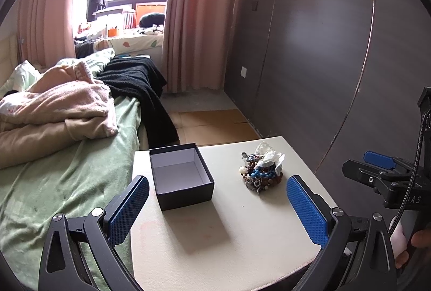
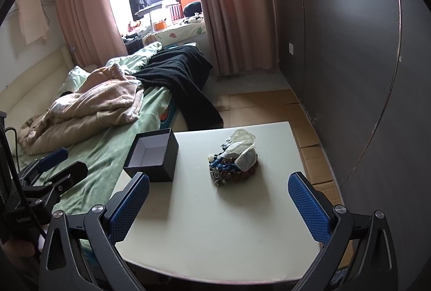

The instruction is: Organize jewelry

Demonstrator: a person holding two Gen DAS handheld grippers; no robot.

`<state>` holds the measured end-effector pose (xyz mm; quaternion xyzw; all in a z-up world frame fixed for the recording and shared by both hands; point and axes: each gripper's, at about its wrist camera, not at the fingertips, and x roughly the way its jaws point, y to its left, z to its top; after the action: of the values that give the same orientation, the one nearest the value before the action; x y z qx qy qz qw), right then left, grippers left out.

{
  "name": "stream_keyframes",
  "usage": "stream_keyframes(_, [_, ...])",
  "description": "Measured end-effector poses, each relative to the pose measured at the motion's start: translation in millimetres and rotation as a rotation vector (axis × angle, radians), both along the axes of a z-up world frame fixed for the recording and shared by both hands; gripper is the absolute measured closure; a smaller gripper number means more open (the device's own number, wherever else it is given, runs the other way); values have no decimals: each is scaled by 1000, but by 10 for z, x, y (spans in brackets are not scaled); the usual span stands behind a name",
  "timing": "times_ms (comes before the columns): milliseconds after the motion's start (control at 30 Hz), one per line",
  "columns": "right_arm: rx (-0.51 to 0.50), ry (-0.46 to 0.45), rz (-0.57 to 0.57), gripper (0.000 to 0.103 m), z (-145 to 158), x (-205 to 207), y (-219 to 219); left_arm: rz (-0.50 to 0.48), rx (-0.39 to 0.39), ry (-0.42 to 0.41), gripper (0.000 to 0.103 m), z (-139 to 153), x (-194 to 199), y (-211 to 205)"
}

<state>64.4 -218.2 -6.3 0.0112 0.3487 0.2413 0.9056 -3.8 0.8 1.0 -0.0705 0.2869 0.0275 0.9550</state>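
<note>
A pile of jewelry, with brown and blue beads, chains and white pieces, lies on a white table. It also shows in the right wrist view. An open, empty dark box with a white inside stands left of the pile; it also shows in the right wrist view. My left gripper is open and empty, above the table's near part. My right gripper is open and empty, short of the pile. Each gripper shows at the edge of the other's view.
A bed with a green sheet, pink blankets and a black throw adjoins the table's left side. A dark panelled wall stands to the right. Cardboard sheets cover the floor beyond the table. Pink curtains frame a bright window.
</note>
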Motion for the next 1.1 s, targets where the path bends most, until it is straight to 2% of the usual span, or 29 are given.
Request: stream_keyframes(1100, [-5,-30,-25,0,42,-40,12,-1,-4,-2,1,23,-12,-7])
